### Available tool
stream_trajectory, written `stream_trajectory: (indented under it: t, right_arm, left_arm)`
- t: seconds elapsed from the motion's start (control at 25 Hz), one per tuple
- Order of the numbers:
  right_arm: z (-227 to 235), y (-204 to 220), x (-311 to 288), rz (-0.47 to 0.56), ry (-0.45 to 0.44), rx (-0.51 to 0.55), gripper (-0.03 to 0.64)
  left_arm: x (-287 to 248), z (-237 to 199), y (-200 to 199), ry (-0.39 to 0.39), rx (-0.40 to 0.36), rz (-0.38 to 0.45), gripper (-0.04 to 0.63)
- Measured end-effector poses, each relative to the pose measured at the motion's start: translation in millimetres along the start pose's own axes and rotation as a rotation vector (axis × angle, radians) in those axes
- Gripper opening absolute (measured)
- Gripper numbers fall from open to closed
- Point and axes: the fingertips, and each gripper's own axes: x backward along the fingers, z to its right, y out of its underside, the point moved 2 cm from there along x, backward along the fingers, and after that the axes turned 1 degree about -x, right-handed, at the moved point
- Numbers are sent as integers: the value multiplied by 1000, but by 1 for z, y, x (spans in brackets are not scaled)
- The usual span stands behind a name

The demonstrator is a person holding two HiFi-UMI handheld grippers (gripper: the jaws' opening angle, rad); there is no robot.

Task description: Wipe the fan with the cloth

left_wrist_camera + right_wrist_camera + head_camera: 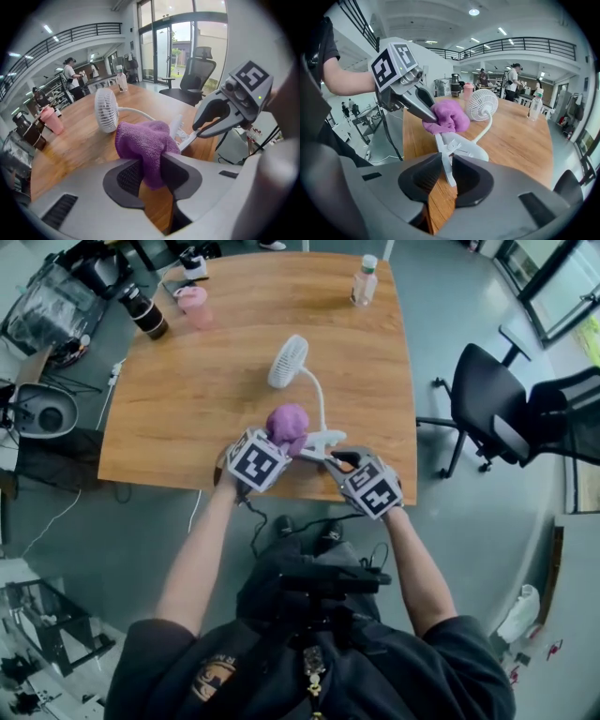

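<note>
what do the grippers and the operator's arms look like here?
Both the left gripper and right gripper have light grey bodies, dark grey curved jaws, and a white cube with black square markers. A black cable hangs from the left one. The person wears black short sleeves.

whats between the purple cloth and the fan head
Bare wooden table between cloth and fan head; the white neck arcs alongside. Head view shows it.
</note>
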Motion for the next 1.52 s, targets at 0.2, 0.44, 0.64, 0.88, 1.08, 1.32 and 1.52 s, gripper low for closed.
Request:
stream_trajectory:
  t: [0.2, 0.44, 0.64, 0.88, 1.08, 1.32, 1.52]
  right_arm:
    - [-12, -13, -18, 20, -42, 8, 77]
    - [-16, -17, -20, 53, -30, 21, 89]
    - [-7, 13, -13, 24, -10, 4, 91]
    - [1, 16, -16, 35, -39, 15, 78]
    - [9, 20, -12, 41, -78, 7, 72]
    - [14, 22, -12, 29, -121, 48, 71]
    - [8, 17, -13, 49, -139, 75, 69]
  left_arm:
    - [16, 11, -2, -36, -7, 40, 97]
    - [17, 24, -5, -105, -68, 9, 97]
    - [14, 29, -9, -104, -41, 1, 97]
    - [2, 67, -38, -24, -20, 55, 97]
    - [4, 83, -44, 7, 104, 167, 97]
    - [5, 98, 5, 43, 215, 138, 97]
    - [-19, 73, 20, -37, 258, 106, 97]
